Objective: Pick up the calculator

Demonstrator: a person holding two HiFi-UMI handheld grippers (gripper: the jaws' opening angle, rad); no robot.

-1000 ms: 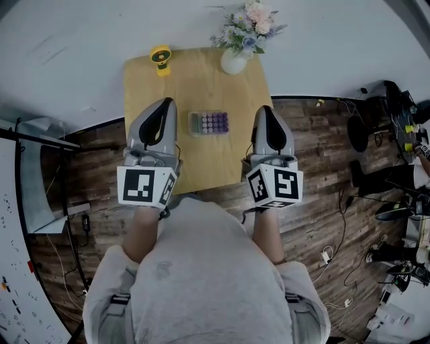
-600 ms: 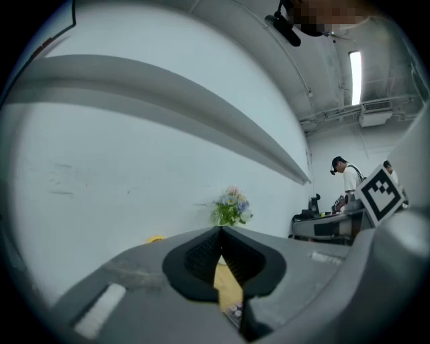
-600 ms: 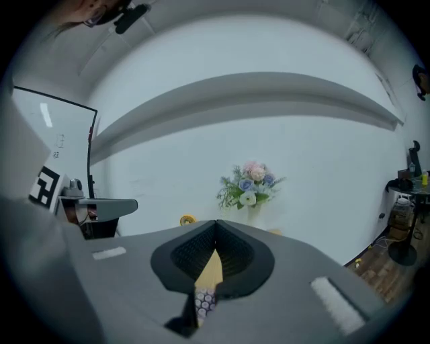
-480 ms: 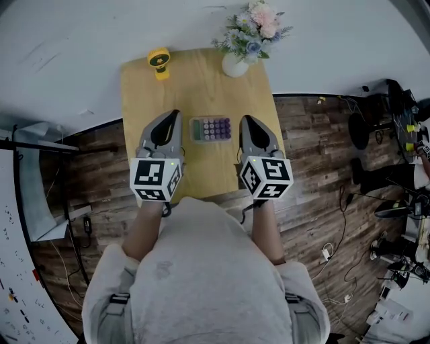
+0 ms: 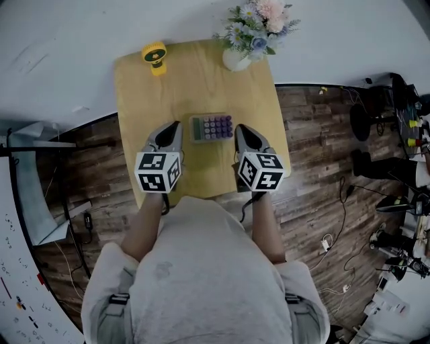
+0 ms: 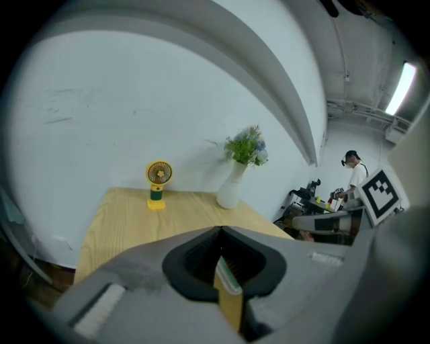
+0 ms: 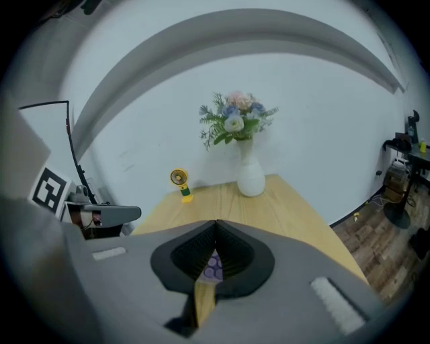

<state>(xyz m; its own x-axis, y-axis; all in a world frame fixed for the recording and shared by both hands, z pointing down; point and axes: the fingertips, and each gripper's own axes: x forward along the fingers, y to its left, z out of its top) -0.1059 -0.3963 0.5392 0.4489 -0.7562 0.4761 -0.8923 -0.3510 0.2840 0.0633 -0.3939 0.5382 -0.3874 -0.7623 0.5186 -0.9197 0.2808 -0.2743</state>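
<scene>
Jaws pressed together, our left gripper (image 5: 175, 127) and right gripper (image 5: 240, 129) flank the flat grey purple-keyed calculator (image 5: 211, 127), not yet lifted off the pale wooden surface (image 5: 195, 77).

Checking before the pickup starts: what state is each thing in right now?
Calculator: lying flat on the table, untouched.
Fan: upright, far left corner.
Vase: upright, holding flowers.
Left gripper: shut, empty.
Right gripper: shut, empty.

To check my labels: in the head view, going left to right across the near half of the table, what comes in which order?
left gripper → calculator → right gripper
</scene>
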